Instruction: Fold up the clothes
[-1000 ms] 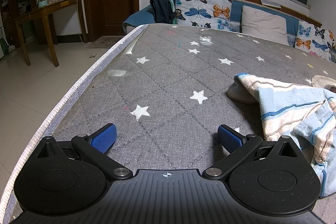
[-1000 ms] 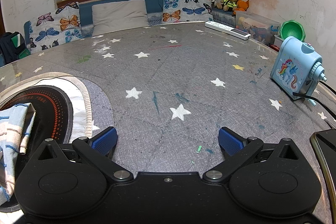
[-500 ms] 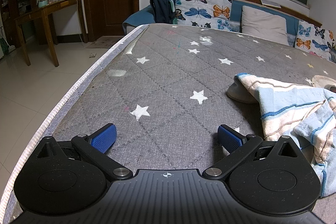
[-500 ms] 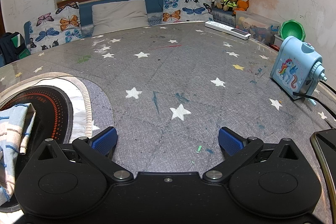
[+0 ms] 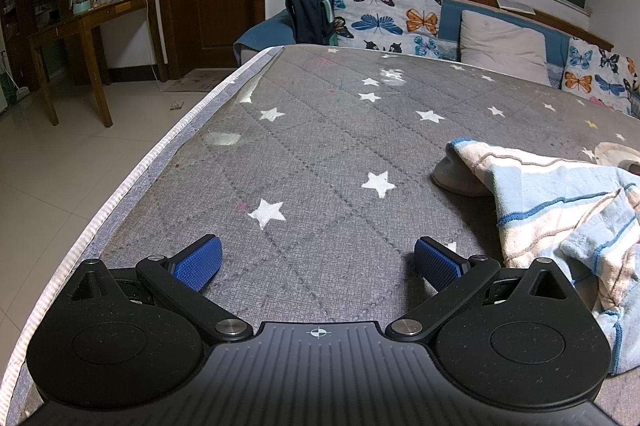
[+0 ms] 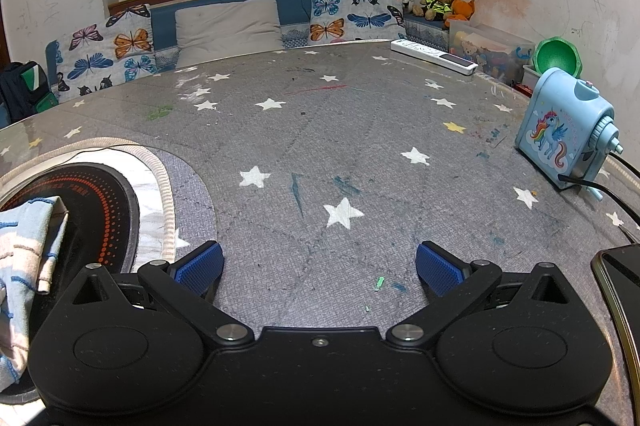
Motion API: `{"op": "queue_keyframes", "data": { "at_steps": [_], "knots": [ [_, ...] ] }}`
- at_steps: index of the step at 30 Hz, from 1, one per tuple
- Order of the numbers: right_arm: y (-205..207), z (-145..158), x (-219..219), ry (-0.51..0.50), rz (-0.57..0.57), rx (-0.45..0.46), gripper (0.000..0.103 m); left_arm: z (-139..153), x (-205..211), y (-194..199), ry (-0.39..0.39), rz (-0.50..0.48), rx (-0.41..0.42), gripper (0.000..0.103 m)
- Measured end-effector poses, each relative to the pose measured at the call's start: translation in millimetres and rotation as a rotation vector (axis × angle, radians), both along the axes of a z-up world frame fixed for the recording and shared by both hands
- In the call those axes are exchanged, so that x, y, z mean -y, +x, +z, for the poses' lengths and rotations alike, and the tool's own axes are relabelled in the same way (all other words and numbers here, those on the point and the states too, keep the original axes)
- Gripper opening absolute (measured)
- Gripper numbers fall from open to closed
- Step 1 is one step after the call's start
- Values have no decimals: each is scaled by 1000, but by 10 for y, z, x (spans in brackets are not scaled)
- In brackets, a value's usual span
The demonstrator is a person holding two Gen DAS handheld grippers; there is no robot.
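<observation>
Garment first: the striped cloth (image 5: pixel 560 210), pale blue with cream and tan bands, lies crumpled on the grey star-print table (image 5: pixel 320 154), at about 3 o'clock from your left gripper (image 5: pixel 318 260) in the left wrist view. Part of it drapes over a round black-and-orange pad (image 6: pixel 92 202); in the right wrist view the same cloth (image 6: pixel 24 250) shows at 9 o'clock of your right gripper (image 6: pixel 318 264).

Left gripper: spread wide, nothing between the blue pads (image 5: pixel 198 262), hovering low over bare table just beside the cloth's near edge. Right gripper: likewise spread wide and empty, pointed at bare table, with the cloth off to its side.

Step in hand, as a judgement: pre-grasp. No fold looks started; the cloth is bunched, not laid flat.

Next move calls for you to turn both grippers inward toward the cloth, which sits between them. Pick an edge or corner with each; the hem nearest the left gripper looks reachable. Expect to spread it flat before folding.

Watch: the blue pencil sharpener (image 6: pixel 568 138) and its cable at 2 o'clock of the right gripper, and a dark flat device (image 6: pixel 624 290) at 3 o'clock, well apart from the cloth.
</observation>
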State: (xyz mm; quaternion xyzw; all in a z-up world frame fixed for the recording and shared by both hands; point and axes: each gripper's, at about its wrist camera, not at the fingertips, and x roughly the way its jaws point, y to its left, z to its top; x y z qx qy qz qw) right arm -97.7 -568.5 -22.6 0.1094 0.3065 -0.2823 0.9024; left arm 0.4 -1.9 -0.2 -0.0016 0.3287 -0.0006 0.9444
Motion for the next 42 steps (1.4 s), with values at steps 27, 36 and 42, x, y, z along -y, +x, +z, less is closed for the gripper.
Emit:
{"op": "queue_keyframes", "data": {
  "at_steps": [27,36,42],
  "knots": [
    [2,7,-8,-1,0,-1,103,-12,9,14,0,0,0,103],
    [3,6,-8,0,0,0,103,-12,9,13,0,0,0,103],
    [2,7,-8,-1,0,-1,103,-30,24,16,-1,0,0,103]
  ]
}}
